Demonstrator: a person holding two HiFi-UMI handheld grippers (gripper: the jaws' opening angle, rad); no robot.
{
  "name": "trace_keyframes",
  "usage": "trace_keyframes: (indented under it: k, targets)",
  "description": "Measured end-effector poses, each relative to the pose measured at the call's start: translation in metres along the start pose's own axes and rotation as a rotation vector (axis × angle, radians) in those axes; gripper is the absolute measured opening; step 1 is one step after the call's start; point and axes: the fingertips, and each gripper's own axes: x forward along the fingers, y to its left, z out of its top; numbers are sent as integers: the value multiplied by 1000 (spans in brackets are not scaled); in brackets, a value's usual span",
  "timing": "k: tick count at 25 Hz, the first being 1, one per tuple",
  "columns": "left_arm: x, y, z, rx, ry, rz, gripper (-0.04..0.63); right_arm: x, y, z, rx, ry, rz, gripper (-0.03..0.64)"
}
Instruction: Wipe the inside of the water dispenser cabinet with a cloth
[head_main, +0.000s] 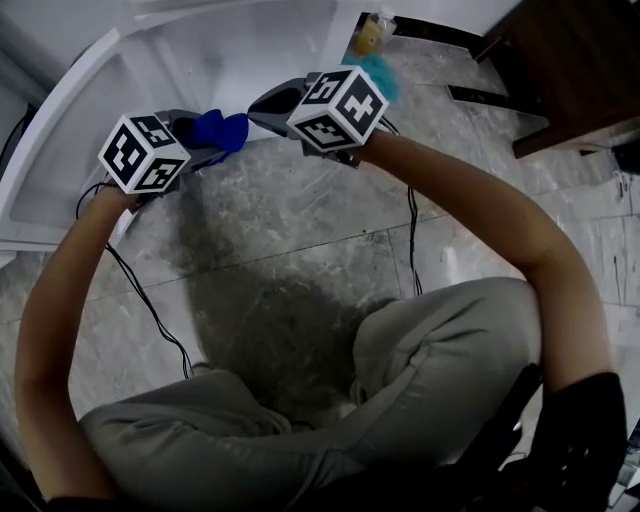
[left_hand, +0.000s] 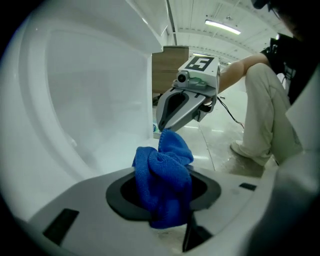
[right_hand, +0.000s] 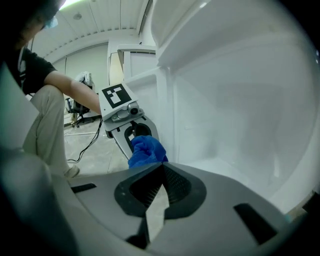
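A bunched blue cloth (left_hand: 165, 175) sits between the jaws of my left gripper (left_hand: 163, 200), which is shut on it. In the head view the cloth (head_main: 222, 130) shows just ahead of the left gripper (head_main: 203, 147), in front of the white cabinet (head_main: 200, 60). My right gripper (right_hand: 161, 167) is shut, and its tip (left_hand: 162, 127) meets the top fold of the cloth. I cannot tell whether it nips any fabric. Both grippers hang close together at the cabinet opening, above the floor. The cabinet's bare white inner wall (right_hand: 240, 100) fills the right gripper view.
A yellow bottle (head_main: 372, 35) and a teal item (head_main: 382, 72) stand by the cabinet's right side. Dark wooden furniture (head_main: 570, 70) is at the far right. Black cables (head_main: 160, 320) trail over the marble floor (head_main: 290, 220). The person's bent legs (head_main: 400, 400) fill the foreground.
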Motion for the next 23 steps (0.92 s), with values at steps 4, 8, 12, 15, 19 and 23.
trace_keyframes:
  k: [4,8,12,15,19,23]
  targets:
    - [4,-12,-4,22,7,-25,164,0,-2,-4,-10,24,-7,-2]
    - [7,-15,-3,34,20,-38,164,-2,-3,-3,-11,31,-9,-2]
    - [8,-19,-2,35,24,-51,164,-2,-1,-5,-24,45,-6,-2]
    - [9,-18,-1,27,17,-53,164,-2,0,-5,-37,52,-7,-2]
    - [9,-17,-2,-1,6,-52,164,1,1,-10,-42,77,-10,-2]
    - [8,-18,-6,-1,19,-58,164,4,3,-10,-42,82,-4,-2]
